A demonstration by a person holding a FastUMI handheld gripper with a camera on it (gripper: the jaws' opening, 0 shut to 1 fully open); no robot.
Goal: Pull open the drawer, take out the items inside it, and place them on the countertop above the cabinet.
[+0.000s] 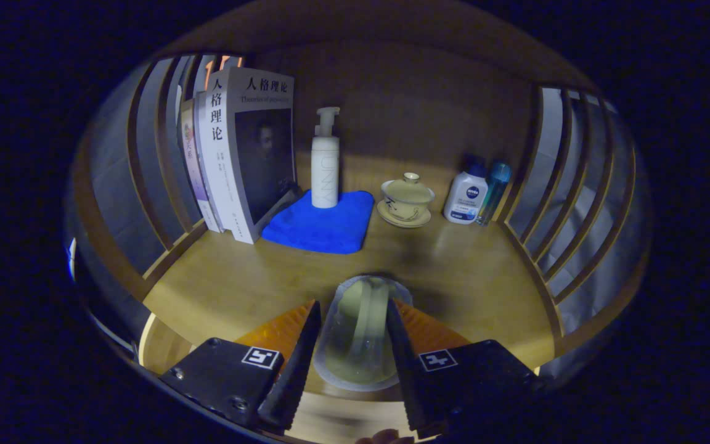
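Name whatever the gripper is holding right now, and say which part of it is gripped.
The gripper holds a clear glass mug over the countertop; its jaws are closed on the mug's handle.

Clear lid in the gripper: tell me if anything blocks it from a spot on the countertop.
Nothing visible does. The gripper is shut on the clear lid, and bare countertop lies just ahead. The blue cloth with the pump bottle and the lidded cup stand farther back.

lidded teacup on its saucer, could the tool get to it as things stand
Probably not yet: the tool is shut on a clear packet. Otherwise bare countertop lies between it and the lidded teacup.
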